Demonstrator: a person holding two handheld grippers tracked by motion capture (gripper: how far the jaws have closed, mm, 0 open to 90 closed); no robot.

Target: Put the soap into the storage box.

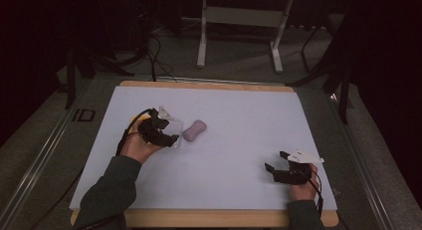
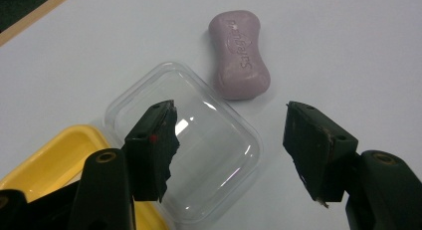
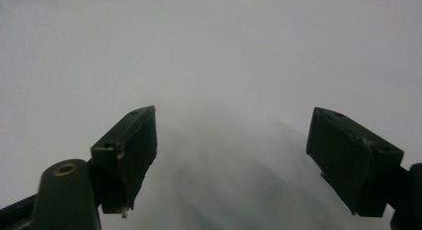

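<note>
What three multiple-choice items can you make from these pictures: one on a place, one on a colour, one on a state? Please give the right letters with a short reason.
1. Where does the soap bar lie?
A. inside the yellow tray
B. on the bare table beside the clear lid
C. between the right gripper's fingers

2. What colour is the tray next to the clear lid?
A. yellow
B. green
C. red

3. How does the left gripper stand?
A. shut on the soap bar
B. shut on the clear lid
C. open, above the clear lid

Key: 1 B, the soap bar rests on the white table, apart from the lid. 2 A, the left gripper view shows a yellow tray. 3 C, its fingers stand wide apart and grip nothing.
</note>
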